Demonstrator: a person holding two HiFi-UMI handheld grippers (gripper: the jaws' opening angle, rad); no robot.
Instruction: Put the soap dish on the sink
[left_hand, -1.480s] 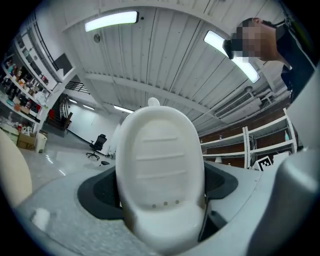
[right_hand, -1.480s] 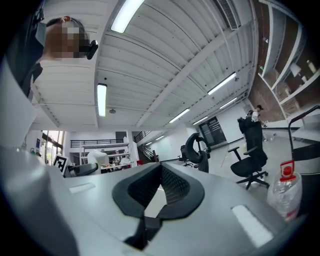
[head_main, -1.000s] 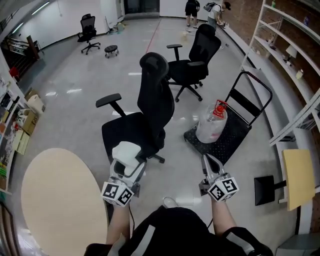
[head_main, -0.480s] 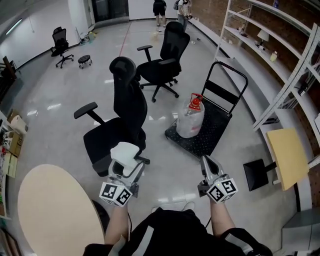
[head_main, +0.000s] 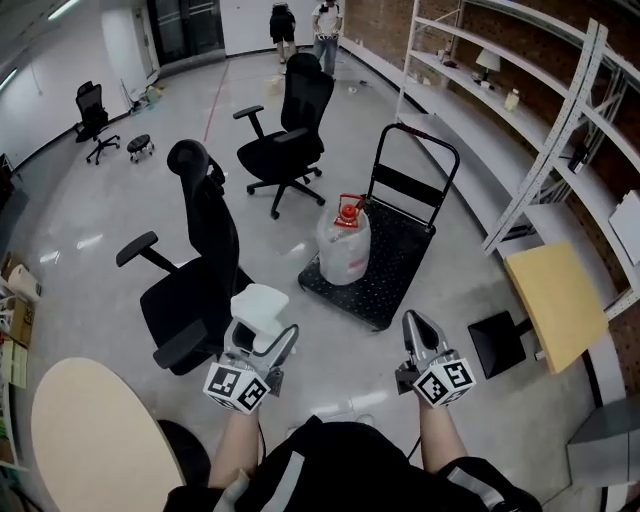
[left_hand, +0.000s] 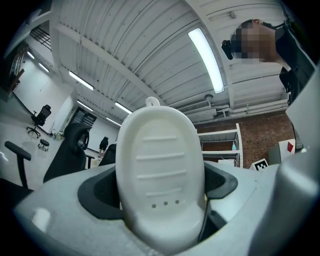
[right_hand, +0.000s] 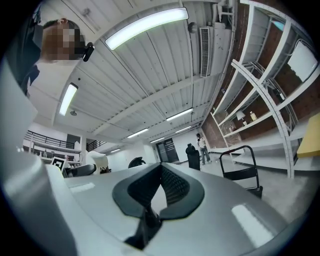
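Now clamped in left tongs (head_main: 262, 335): white soap dish (head_main: 257, 302), upright, over floor (head_main: 330, 345). Right tongs (head_main: 414, 322) pressed together, nothing between. Black chair (head_main: 200, 255) close ahead-left, cart (head_main: 405, 250) with jug (head_main: 343, 245) ahead-right, bare floor gap between. Round desk (head_main: 95, 440) edge at lower left.

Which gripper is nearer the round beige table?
Left. The left gripper, shut on the soap dish, is just right of the round beige table; the right gripper is farther right.

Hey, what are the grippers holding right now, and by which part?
The left gripper holds the white soap dish by its lower end, the rest standing up out of the jaws. The right gripper is shut on nothing.
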